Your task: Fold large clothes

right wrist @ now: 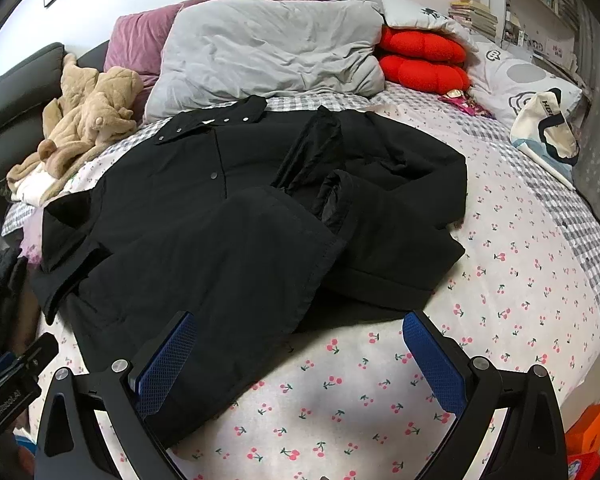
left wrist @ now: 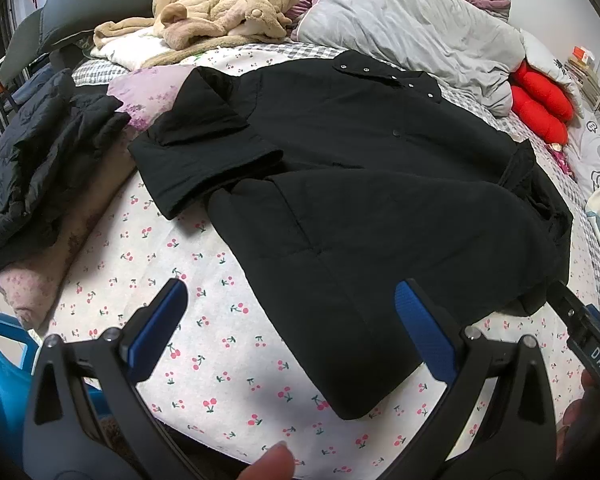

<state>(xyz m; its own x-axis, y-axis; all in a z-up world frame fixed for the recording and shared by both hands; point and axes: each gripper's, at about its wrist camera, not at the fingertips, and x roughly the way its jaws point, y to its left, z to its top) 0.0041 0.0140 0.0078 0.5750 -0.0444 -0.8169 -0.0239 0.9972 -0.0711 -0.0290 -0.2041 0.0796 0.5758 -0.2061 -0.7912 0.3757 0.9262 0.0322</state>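
With my left gripper (left wrist: 292,320) and right gripper (right wrist: 300,354) both spread wide and empty above the near hem, the black coat (right wrist: 236,216) lies flat on the cherry-print bed (right wrist: 500,280), looking bulky, soft and floppy, so I judge its hem corners the best hold.

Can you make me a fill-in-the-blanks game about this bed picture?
1. The big coat spread on the bed is ____.
2. The sheet under it has little pink ____ printed on it.
3. Two puffy ____ cushions sit beside the grey pillow.
4. Both claws, left claw and right claw, are ____.

Missing words: black; cherries; red; open
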